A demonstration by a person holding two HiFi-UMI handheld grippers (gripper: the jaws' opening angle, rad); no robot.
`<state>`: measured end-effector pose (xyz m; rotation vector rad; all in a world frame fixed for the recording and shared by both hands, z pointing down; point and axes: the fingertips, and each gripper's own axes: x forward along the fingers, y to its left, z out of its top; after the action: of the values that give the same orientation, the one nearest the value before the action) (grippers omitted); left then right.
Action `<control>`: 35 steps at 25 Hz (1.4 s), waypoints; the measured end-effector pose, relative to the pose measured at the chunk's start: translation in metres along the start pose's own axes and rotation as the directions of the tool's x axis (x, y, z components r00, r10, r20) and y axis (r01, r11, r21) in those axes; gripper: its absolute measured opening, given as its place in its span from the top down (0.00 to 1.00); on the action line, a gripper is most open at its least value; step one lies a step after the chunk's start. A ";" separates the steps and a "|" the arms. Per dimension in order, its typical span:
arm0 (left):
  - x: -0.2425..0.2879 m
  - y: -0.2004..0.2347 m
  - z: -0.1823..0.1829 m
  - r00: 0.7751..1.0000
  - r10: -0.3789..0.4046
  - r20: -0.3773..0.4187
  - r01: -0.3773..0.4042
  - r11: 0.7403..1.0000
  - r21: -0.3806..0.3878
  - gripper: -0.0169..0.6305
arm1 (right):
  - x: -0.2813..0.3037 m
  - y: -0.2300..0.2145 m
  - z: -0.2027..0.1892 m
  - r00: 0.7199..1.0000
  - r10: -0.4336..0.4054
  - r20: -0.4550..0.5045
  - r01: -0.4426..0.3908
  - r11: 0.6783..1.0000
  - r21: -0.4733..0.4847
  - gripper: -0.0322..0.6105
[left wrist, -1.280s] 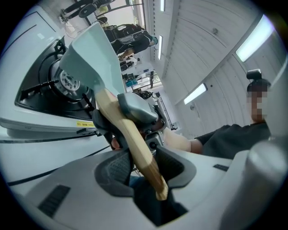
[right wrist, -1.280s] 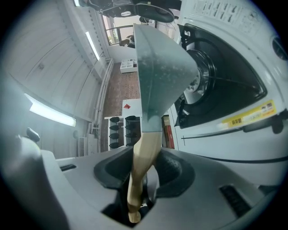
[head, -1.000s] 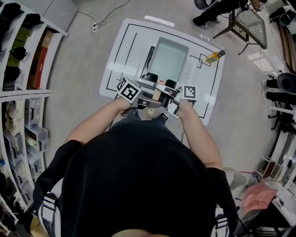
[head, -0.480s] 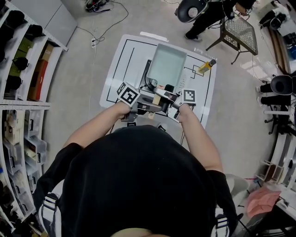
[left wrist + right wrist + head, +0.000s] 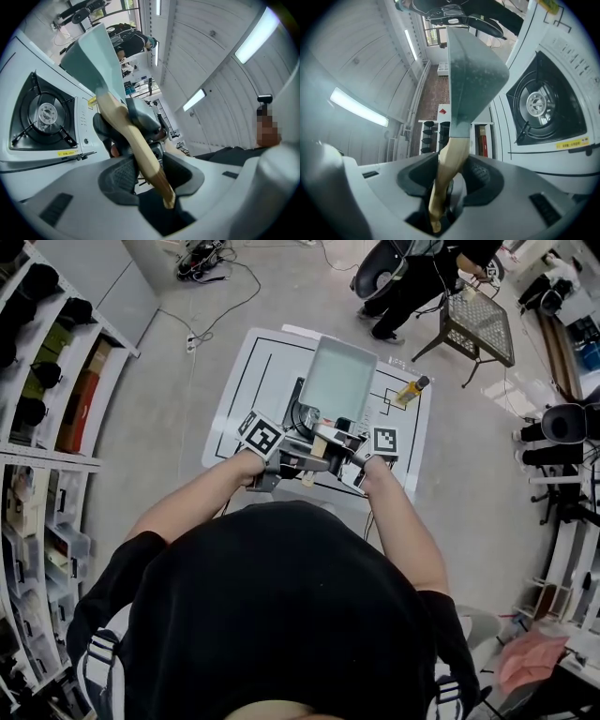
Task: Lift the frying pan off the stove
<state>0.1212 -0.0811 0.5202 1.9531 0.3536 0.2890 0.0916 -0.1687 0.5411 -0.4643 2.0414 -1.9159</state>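
A rectangular grey frying pan point(image 5: 337, 381) with a wooden handle point(image 5: 317, 444) hangs above the white gas stove point(image 5: 298, 401). In the head view my left gripper point(image 5: 298, 459) and right gripper point(image 5: 339, 461) meet at the handle from either side, both shut on it. The left gripper view has the handle point(image 5: 136, 145) running between the pads of the gripper point(image 5: 145, 180), with the pan point(image 5: 91, 56) clear of the bare burner point(image 5: 44, 115). In the right gripper view the handle point(image 5: 447, 173) is clamped in the gripper point(image 5: 449, 187), and the pan point(image 5: 473, 70) stands apart from the burner point(image 5: 541, 105).
The stove stands on a white table point(image 5: 244, 381) marked with black lines. A yellow bottle point(image 5: 410, 390) lies at its right side. Shelves point(image 5: 47, 381) line the left. A mesh chair point(image 5: 478, 320) and a person's legs point(image 5: 398, 296) are beyond the table, and cables point(image 5: 216, 287) lie on the floor.
Both grippers have risen with the pan; it now sits higher and nearer the head camera, and more of the stove shows beneath it.
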 end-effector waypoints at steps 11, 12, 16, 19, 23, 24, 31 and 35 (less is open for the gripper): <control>0.000 -0.023 0.008 1.000 -0.017 -0.005 0.017 0.999 0.035 0.72 | -0.001 0.024 0.001 0.999 0.034 0.017 -0.034 0.999 -0.008 0.70; 0.000 -0.024 0.008 1.000 -0.018 -0.005 0.018 0.999 0.038 0.72 | -0.002 0.024 0.001 0.999 0.033 0.018 -0.033 0.999 -0.011 0.70; -0.001 -0.026 0.006 1.000 -0.027 -0.002 0.027 0.999 0.036 0.72 | -0.001 0.026 -0.002 0.999 0.034 0.023 -0.033 0.999 -0.015 0.70; -0.001 -0.031 0.007 0.999 -0.043 0.006 0.043 0.999 0.014 0.72 | -0.001 0.030 -0.003 0.999 0.042 0.026 -0.042 0.999 -0.008 0.69; 0.001 -0.034 0.007 0.999 -0.048 -0.004 0.049 0.999 0.012 0.71 | -0.002 0.031 -0.005 0.999 0.042 0.025 -0.042 0.999 -0.016 0.68; 0.001 -0.035 0.006 0.998 -0.056 -0.002 0.056 0.998 0.003 0.71 | -0.002 0.031 -0.006 0.999 0.042 0.025 -0.042 0.999 -0.015 0.68; 0.007 -0.035 0.000 0.999 -0.050 -0.015 0.050 0.999 0.016 0.71 | -0.007 0.030 -0.011 0.999 0.042 0.023 -0.041 0.999 -0.023 0.68; 0.007 -0.036 -0.003 0.999 -0.050 -0.021 0.050 0.999 0.016 0.71 | -0.008 0.030 -0.013 0.999 0.046 0.028 -0.045 0.999 -0.027 0.68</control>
<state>0.1225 -0.0624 0.4884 1.9552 0.4190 0.2750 0.0926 -0.1520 0.5124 -0.4449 2.0438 -1.8484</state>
